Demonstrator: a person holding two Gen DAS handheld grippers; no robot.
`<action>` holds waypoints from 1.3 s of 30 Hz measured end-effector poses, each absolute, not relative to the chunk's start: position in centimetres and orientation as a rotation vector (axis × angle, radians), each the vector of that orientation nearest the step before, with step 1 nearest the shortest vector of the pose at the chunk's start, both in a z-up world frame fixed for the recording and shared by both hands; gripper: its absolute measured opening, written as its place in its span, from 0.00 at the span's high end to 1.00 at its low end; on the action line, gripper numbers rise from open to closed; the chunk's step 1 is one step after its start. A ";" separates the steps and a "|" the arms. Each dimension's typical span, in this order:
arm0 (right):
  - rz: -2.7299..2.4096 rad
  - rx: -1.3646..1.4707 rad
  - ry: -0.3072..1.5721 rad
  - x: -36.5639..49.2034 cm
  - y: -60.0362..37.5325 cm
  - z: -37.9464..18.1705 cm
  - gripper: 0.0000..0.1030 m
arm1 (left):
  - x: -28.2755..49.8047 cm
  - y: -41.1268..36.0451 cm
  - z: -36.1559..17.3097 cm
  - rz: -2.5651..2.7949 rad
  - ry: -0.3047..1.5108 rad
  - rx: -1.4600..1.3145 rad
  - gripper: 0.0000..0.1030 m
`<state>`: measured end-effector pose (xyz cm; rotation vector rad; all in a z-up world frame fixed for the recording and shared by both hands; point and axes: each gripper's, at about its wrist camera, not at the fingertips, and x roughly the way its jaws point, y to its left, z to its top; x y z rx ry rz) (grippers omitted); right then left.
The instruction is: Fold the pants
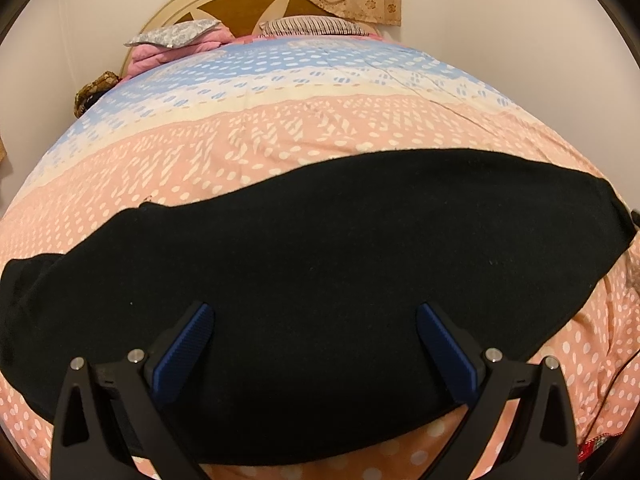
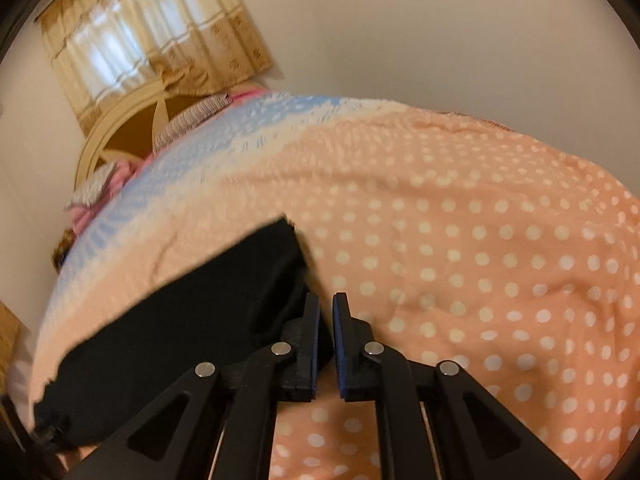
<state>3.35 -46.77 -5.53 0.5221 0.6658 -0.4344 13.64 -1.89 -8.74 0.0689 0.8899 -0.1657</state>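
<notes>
Across near edge of bed (image 1: 320, 128): black pants (image 1: 312, 248) lie flat, folded lengthwise. Left gripper (image 1: 314, 316) jaws wide above pants; right gripper (image 2: 326, 304) jaws narrow, empty, beside pants' end. Risk: pinching bedspread (image 2: 480, 240) with the cloth, or catching only top layer, so fold skews.

The black pants (image 1: 312, 248) lay flat across the near part of the bedspread (image 1: 304, 128), with bare bedspread beyond them for a gripper to pass. Pillows (image 1: 176, 34) and the headboard (image 1: 240, 4) blocked the far end, walls closing both sides.
</notes>
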 end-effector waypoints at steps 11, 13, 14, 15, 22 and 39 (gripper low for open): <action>-0.263 0.504 0.664 7.7 -40.8 -4.3 0.92 | 12.4 -0.5 -7.3 -0.119 0.802 0.193 0.00; -0.208 0.526 0.737 9.5 -39.1 -6.2 0.92 | 11.8 2.0 -6.8 -0.092 0.795 0.169 0.00; -0.194 0.532 0.799 10.7 -38.3 -7.5 0.92 | 11.4 3.3 -6.6 -0.073 0.792 0.156 0.00; -0.199 0.525 0.823 11.2 -37.6 -8.1 0.92 | 11.2 4.8 -6.4 -0.046 0.790 0.145 0.00; -0.149 0.369 0.670 12.2 -31.4 -3.6 0.92 | 7.3 18.7 -5.5 0.269 0.774 0.055 0.00; 0.996 -0.053 0.942 20.1 16.7 -7.6 0.54 | 2.0 33.1 -7.9 0.589 0.817 -0.148 0.00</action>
